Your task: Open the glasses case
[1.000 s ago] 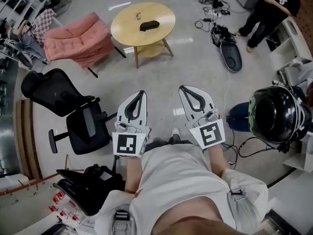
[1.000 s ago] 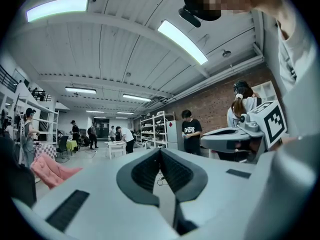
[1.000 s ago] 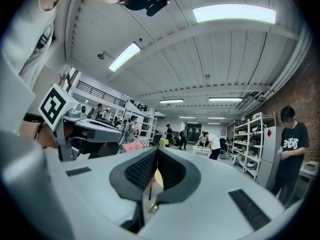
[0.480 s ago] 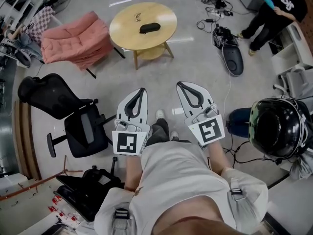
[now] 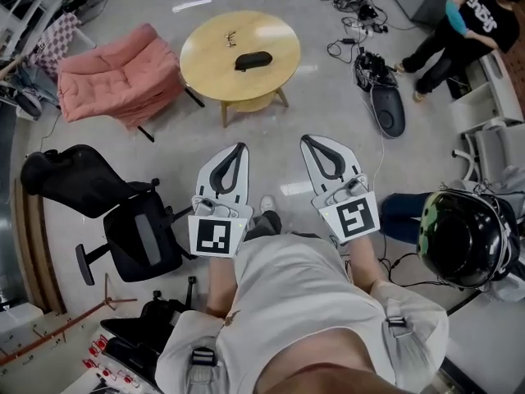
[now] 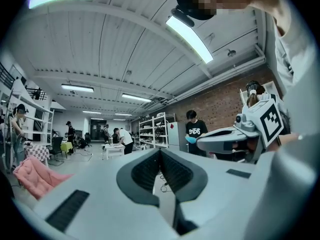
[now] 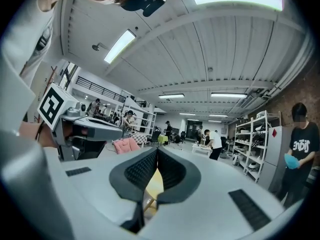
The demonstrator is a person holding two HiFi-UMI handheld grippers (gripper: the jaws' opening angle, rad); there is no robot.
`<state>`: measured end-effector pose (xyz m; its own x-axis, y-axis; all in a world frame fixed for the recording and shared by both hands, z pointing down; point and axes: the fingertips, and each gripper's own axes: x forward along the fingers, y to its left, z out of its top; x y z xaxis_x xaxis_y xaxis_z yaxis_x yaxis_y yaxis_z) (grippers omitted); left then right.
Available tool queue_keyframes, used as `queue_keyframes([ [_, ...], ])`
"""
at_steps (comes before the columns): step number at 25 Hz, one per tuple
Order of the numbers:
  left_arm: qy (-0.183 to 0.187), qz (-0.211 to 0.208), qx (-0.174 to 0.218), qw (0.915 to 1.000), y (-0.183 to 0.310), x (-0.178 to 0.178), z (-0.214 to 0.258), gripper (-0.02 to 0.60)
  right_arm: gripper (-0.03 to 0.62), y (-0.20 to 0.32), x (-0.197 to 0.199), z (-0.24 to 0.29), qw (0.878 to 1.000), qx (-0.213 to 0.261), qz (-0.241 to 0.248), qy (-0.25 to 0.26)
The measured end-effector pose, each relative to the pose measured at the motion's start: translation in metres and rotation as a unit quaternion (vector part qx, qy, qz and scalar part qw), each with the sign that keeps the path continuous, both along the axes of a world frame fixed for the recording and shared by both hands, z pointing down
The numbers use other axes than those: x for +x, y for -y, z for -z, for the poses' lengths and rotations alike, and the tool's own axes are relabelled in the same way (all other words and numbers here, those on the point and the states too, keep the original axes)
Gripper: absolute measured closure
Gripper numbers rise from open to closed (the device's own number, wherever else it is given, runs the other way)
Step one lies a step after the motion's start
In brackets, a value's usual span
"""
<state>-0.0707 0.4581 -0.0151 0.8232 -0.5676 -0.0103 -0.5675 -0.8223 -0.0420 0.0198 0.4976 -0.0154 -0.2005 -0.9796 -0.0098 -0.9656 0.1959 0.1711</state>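
Left gripper (image 5: 239, 148) and right gripper (image 5: 307, 140) are pointing level, jaws pressed together, empty — the black glasses case (image 5: 253, 60) is lying far off on the round wooden table (image 5: 203, 71).

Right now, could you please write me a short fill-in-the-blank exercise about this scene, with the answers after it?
1. The glasses case lying on the round table is ____ in colour.
2. The soft chair beside that table is ____ in colour.
3. The left tongs and the right tongs are both ____, with nothing between them.
Missing words: black; pink; shut.
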Motion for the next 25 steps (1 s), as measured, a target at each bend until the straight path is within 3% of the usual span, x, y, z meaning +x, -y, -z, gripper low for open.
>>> queue_keyframes([
  [14, 0.001, -0.030, -0.003, 0.9996, 0.105, 0.016, -0.003, 0.563, 0.574, 0.100, 0.014, -0.003, 1.000, -0.010, -0.028, -0.003],
  [25, 0.009, -0.021, -0.013, 0.9997, 0.168, 0.062, -0.013, 0.563, 0.575, 0.165, 0.060, -0.010, 1.000, -0.014, -0.019, 0.005],
])
